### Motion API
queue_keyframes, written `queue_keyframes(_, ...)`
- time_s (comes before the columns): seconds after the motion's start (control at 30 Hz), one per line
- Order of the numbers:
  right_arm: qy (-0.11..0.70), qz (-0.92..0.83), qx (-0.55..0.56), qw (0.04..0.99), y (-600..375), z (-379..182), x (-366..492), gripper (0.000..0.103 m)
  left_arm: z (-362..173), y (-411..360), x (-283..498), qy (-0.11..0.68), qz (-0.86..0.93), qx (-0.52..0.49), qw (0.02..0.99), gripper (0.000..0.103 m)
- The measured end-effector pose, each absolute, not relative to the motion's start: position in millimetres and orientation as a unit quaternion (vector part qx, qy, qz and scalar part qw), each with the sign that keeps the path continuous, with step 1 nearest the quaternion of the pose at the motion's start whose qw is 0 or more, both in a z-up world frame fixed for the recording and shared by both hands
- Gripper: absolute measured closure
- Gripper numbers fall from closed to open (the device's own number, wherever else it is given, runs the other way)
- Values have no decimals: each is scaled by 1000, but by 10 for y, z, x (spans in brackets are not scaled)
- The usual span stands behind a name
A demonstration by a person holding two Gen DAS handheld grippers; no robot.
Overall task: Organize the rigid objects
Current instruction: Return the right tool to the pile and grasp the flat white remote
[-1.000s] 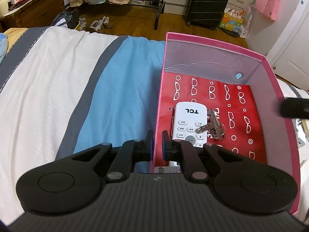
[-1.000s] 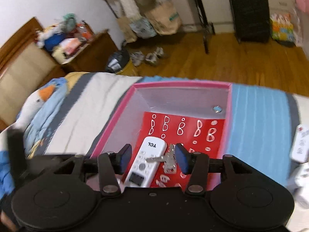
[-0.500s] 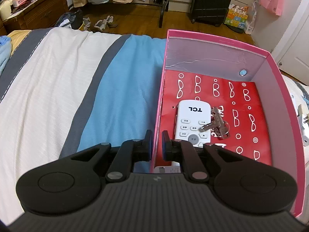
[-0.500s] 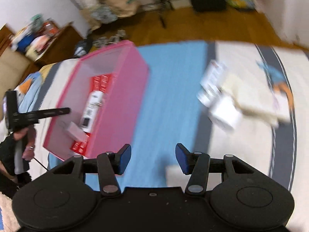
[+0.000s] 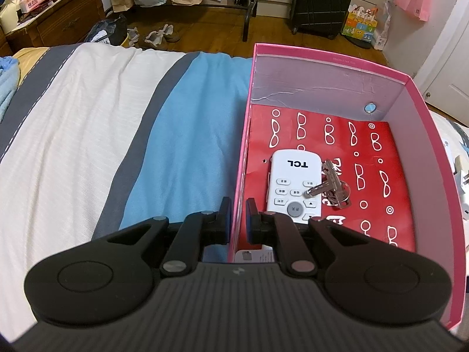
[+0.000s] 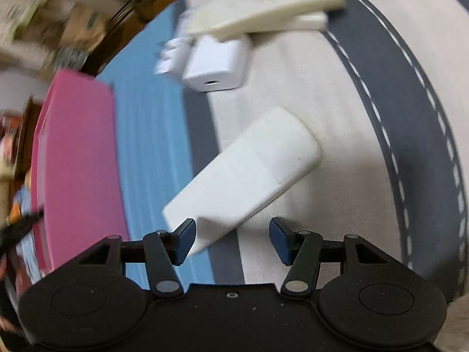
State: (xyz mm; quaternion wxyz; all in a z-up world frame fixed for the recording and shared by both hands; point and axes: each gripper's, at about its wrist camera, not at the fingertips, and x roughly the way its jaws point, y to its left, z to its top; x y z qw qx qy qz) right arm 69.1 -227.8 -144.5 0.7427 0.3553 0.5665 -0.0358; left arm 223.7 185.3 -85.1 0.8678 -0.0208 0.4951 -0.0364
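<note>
My left gripper is shut on the left wall of the pink box on the bed. Inside lie a white TCL remote and a bunch of keys on a red patterned sheet. My right gripper is open, low over a white oblong device that lies flat on the bedspread; the device's near end sits between the fingers, close to the left one. The pink box also shows in the right wrist view at the left.
A white charger block and a cream flat object lie beyond the white device. The striped bedspread spreads left of the box. A suitcase and bags stand on the floor beyond the bed.
My right gripper swung away from the box to the right and came down over the white device. The left gripper stayed clamped on the box wall.
</note>
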Motion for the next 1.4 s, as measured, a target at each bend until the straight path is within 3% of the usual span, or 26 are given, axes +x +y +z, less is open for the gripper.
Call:
queue_keyframes(0.17, 486, -65, 446, 748, -2401, -1543, 611, 38, -853, 1869, 2218, 495, -38, -24, 867, 95)
queue_keyframes(0.27, 475, -73, 406, 777, -2321, -1507, 607, 62, -843, 1870, 2226, 496, -37, -25, 867, 95)
queue_keyframes(0.57, 429, -23, 322, 844, -2120, -1229, 644, 79, -838, 1864, 2237, 496, -36, -26, 867, 95)
queue_keyframes(0.77, 452, 12, 270, 850, -1994, -1197, 741, 77, -836, 1867, 2240, 496, -37, -29, 867, 95)
queue_keyframes(0.9, 466, 7, 237, 853, -1860, -1266, 861, 63, -846, 1873, 2228, 493, -37, -26, 869, 95)
queue_keyframes(1.17, 460, 20, 256, 850, -1882, -1384, 895, 55, -854, 1873, 2222, 493, -37, -26, 869, 95)
queue_keyframes(1.4, 474, 45, 174, 862, -1659, -1340, 891, 48, -856, 1871, 2221, 493, -37, -28, 869, 95)
